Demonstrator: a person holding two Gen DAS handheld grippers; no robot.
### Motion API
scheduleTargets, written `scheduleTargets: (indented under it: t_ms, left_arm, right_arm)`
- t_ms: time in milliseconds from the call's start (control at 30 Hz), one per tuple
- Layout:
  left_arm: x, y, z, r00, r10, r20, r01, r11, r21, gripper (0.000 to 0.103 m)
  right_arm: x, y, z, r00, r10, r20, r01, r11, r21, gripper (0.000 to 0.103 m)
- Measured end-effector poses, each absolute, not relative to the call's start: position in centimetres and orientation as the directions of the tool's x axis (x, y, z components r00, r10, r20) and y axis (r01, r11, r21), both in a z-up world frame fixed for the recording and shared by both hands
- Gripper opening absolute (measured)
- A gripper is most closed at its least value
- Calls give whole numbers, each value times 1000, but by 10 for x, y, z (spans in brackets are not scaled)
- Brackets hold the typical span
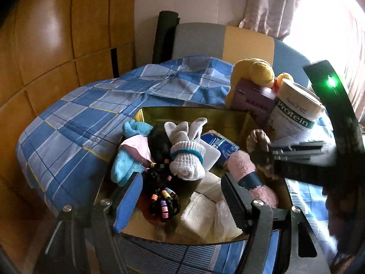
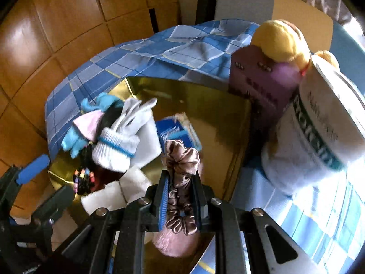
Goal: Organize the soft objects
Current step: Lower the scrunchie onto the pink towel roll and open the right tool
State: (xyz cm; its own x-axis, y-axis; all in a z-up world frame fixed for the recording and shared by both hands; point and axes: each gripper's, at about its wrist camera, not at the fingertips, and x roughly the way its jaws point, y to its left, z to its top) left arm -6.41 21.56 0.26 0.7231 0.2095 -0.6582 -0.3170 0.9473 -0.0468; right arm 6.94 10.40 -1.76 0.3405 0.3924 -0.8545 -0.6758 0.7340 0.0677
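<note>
**Scrunchie clamped over the gold tray**

Nearest the right wrist camera, the right gripper (image 2: 180, 196) has its two fingers closed tight on a brown satin scrunchie (image 2: 181, 171), which bunches up between the pads and sticks out above them. It hangs over the gold tray (image 2: 219, 118), directly above a fuzzy pink sock (image 2: 173, 243). In the left wrist view the left gripper (image 1: 180, 196) stands with its fingers wide apart over the near end of the tray, holding nothing, with a black beaded hair tie bundle (image 1: 163, 201) and folded white cloths (image 1: 200, 210) lying between and below them.

Further in, a rolled white sock with a teal band (image 1: 187, 157) rests against a blue packet (image 1: 220, 146). To its left lie a dark item, a pink-and-white cloth (image 1: 136, 147) and light blue fluffy socks (image 1: 122, 166) at the tray's left edge.

Beyond the tray's right corner stand a purple box (image 1: 251, 100) and a white protein tin (image 1: 296, 111), touching, with a yellow plush toy (image 1: 257, 68) behind them on the blue checked bedcover (image 1: 91, 109).
</note>
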Motion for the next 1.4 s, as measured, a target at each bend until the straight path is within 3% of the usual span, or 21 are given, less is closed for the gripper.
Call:
scheduleTargets:
  t_ms: [433,700,867,933,1067,1200,1400]
  left_arm:
    - [-62,222,-3,707,230,-669,-350,936,-48,75]
    - [-63,228,-2,710,240,-662,-366,929,-55,85]
    - [-64,227,1,714,240,-658,-365,929,-57,90]
    - [-65,226,2,717,242,-654,-365,929,-56,91]
    - [-66,226,3,716,250,-652,-372,927,-52,96]
    - [-67,225,4,712,261,-652,-380,924,-44,103]
    - [-69,220,10,722,270,-637,-376,926,-34,103]
  right_arm:
    - [61,121,-48,360,288,-887,-655,756,-21,17]
    - [67,135,-52,385,227,-895,-641,763,-82,19]
    - [64,131,-51,386,241,-890,-631,773,-64,24]
    - [62,126,-50,386,255,-887,-625,779,-48,33]
    - [58,116,-45,405,282,-870,-607,795,-25,40]
    - [51,105,-34,441,315,-840,-590,807,-7,41]
    - [37,91,-18,497,351,-794,-565,825,11,43]
